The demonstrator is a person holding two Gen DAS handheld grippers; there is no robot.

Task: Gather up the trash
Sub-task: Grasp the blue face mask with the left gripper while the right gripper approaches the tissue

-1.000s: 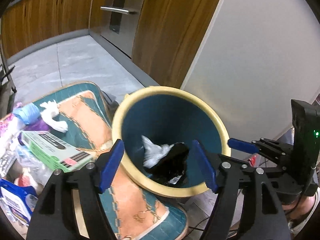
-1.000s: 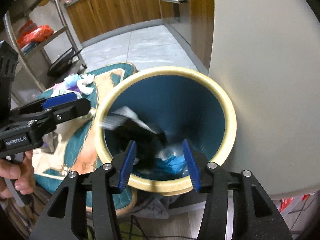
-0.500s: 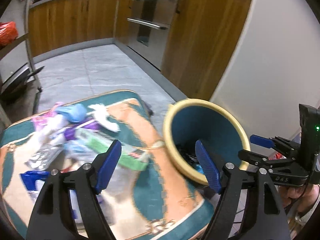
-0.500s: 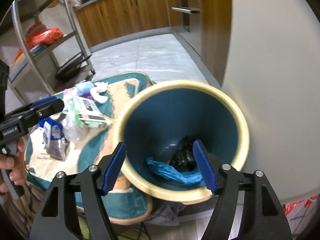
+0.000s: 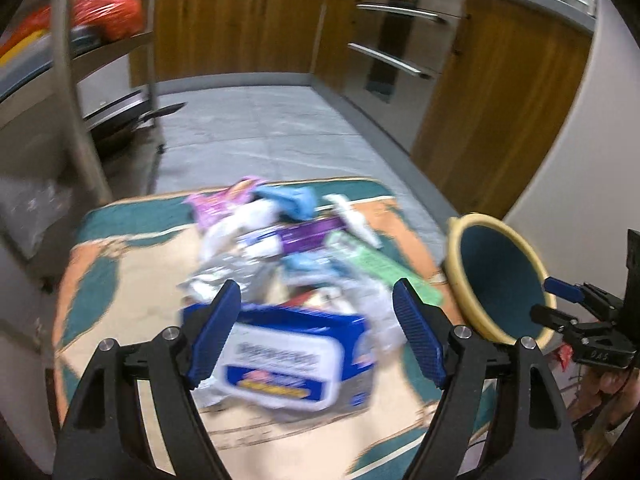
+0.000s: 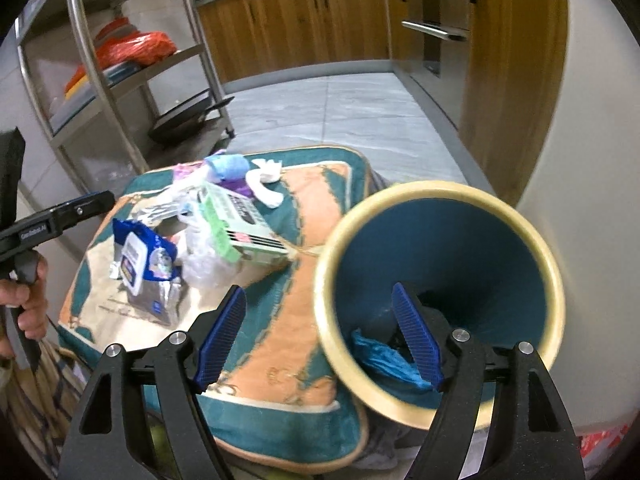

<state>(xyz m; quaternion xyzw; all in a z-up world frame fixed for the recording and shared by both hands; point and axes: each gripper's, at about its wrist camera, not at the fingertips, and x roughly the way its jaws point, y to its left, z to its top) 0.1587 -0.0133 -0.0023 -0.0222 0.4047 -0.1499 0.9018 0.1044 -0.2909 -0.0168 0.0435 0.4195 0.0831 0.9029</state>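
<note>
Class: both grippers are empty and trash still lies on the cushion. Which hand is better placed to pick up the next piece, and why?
Left. The left gripper is open and faces the trash pile, with the blue wipes pack showing between its jaws. The right gripper, open too, is by the bin, farther from the pile.

Both tilt downward — the left hand-held gripper gapes empty; the right hand-held gripper has just been opening, nothing between its jaws.

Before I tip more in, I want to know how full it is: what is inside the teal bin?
Inside the teal bin, a crumpled blue bag and something black lie at the bottom. The right claw covers part of the pile, so anything underneath is hidden.
</note>
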